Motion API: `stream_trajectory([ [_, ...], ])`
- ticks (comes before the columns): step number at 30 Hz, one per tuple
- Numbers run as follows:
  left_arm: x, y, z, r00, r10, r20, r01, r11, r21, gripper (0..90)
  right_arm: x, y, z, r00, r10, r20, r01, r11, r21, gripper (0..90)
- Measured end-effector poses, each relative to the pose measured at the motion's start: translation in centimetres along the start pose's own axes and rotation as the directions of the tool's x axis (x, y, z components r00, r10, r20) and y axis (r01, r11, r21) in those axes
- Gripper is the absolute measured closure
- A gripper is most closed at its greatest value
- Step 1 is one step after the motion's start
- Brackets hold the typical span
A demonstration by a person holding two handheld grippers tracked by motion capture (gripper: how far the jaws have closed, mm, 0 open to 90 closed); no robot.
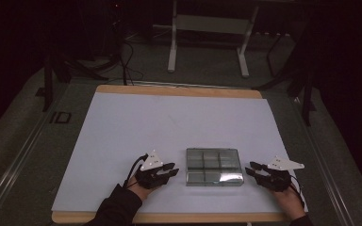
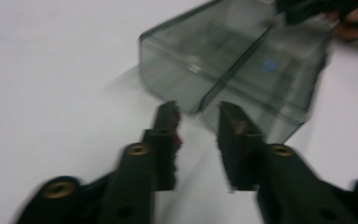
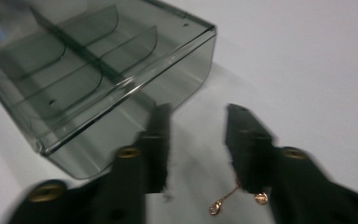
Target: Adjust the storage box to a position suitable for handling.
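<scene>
Between two grippers, one compartment box [image 1: 214, 166]

Only one marking can be read: pale characters that look like "ID" [image 1: 60, 117] on the dark floor strip just left of the bench [image 1: 122, 122], seen from the high view. In the left gripper view a small blue mark [image 2: 267, 65] sits on the clear compartment box [image 2: 223, 65], too blurred to make out. Nothing else carries legible text, numbers or a brand.
</scene>
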State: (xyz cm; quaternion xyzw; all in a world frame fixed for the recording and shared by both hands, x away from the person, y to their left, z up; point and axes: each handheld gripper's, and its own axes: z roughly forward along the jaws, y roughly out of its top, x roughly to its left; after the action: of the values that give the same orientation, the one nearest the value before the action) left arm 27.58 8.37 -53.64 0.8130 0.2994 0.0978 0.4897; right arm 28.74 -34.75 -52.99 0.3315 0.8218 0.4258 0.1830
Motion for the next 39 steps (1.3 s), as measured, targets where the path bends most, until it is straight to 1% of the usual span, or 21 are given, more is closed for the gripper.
stream_trajectory([
  [1,-0.1,0.0,0.1,1.0000,0.009,-0.004,-0.009,0.9999,0.008,79.7,0.1,0.0,0.0,0.9999,-0.009,-0.009,0.009,1.000,0.006,76.2],
  [2,-0.2,0.1,0.1,0.9999,0.013,0.002,-0.013,0.9998,0.017,83.1,0.2,0.1,0.0,0.9998,-0.012,-0.014,0.012,1.000,0.007,79.0],
  [3,-0.4,0.2,0.2,0.9998,0.020,0.010,-0.020,0.9996,0.020,85.0,0.2,0.1,0.0,0.9996,-0.013,-0.024,0.013,1.000,0.004,81.3],
  [5,-0.6,0.3,0.3,0.9996,0.020,0.022,-0.021,0.9996,0.021,88.5,0.2,0.1,0.0,0.9993,-0.011,-0.036,0.011,1.000,0.009,86.5],
  [7,-0.9,0.4,0.5,0.9990,0.033,0.030,-0.033,0.9991,0.026,89.4,0.2,0.1,0.1,0.9989,-0.008,-0.046,0.008,1.000,0.011,89.4],
  [10,-1.2,0.5,0.9,0.9976,0.045,0.052,-0.047,0.9983,0.035,90.0,0.5,0.1,0.2,0.9982,-0.013,-0.058,0.015,1.000,0.028,89.7],
  [12,-1.4,0.6,1.1,0.9964,0.060,0.059,-0.063,0.9969,0.046,90.0,0.7,0.1,0.2,0.9975,-0.025,-0.067,0.027,0.999,0.029,89.7],
  [13,-1.6,0.5,1.2,0.9956,0.066,0.067,-0.069,0.9967,0.043,90.0,0.8,0.1,0.2,0.9972,-0.026,-0.070,0.028,0.999,0.029,89.8],
  [14,-1.7,0.5,1.2,0.9947,0.067,0.077,-0.071,0.9964,0.047,90.0,0.9,0.0,0.1,0.9962,-0.021,-0.085,0.023,0.999,0.030,89.8],
  [16,-1.8,0.6,1.4,0.9939,0.081,0.075,-0.086,0.9942,0.065,90.0,0.9,-0.1,0.1,0.9947,-0.021,-0.101,0.024,0.999,0.034,89.9],
  [18,-1.9,0.5,1.5,0.9931,0.080,0.086,-0.086,0.9940,0.068,90.0,1.0,-0.3,0.1,0.9929,-0.015,-0.118,0.019,0.999,0.033,89.9],
  [20,-1.9,0.5,1.6,0.9932,0.079,0.085,-0.086,0.9938,0.070,90.0,1.1,-0.2,0.1,0.9918,-0.013,-0.127,0.018,0.999,0.038,89.9],
  [21,-1.9,0.5,1.6,0.9935,0.078,0.082,-0.084,0.9940,0.071,90.0,1.1,-0.2,0.1,0.9913,-0.021,-0.130,0.026,0.999,0.034,89.9],
  [23,-1.9,0.6,1.6,0.9942,0.070,0.081,-0.076,0.9947,0.069,90.0,1.2,-0.2,0.1,0.9900,-0.019,-0.140,0.025,0.999,0.037,89.9],
  [25,-1.9,0.6,1.6,0.9949,0.060,0.082,-0.066,0.9954,0.070,90.0,1.3,-0.1,0.1,0.9896,-0.023,-0.142,0.029,0.999,0.038,89.9],
  [28,-2.0,0.8,1.8,0.9942,0.059,0.090,-0.065,0.9957,0.066,90.0,1.4,-0.1,0.1,0.9892,-0.026,-0.145,0.031,0.999,0.037,89.8],
  [30,-2.0,0.9,1.9,0.9948,0.062,0.080,-0.067,0.9958,0.062,90.0,1.4,-0.1,0.0,0.9895,-0.027,-0.142,0.031,0.999,0.029,89.8],
  [32,-1.9,0.9,1.9,0.9945,0.056,0.088,-0.062,0.9962,0.062,90.0,1.4,0.0,-0.1,0.9889,-0.025,-0.147,0.029,0.999,0.025,89.8],
  [35,-2.0,0.9,1.8,0.9942,0.066,0.085,-0.072,0.9947,0.073,90.0,1.4,0.0,-0.1,0.9890,-0.025,-0.146,0.029,0.999,0.023,89.9],
  [39,-2.0,1.0,1.7,0.9944,0.051,0.093,-0.056,0.9965,0.062,90.0,1.4,0.0,-0.2,0.9887,-0.027,-0.148,0.031,0.999,0.028,89.9],
])
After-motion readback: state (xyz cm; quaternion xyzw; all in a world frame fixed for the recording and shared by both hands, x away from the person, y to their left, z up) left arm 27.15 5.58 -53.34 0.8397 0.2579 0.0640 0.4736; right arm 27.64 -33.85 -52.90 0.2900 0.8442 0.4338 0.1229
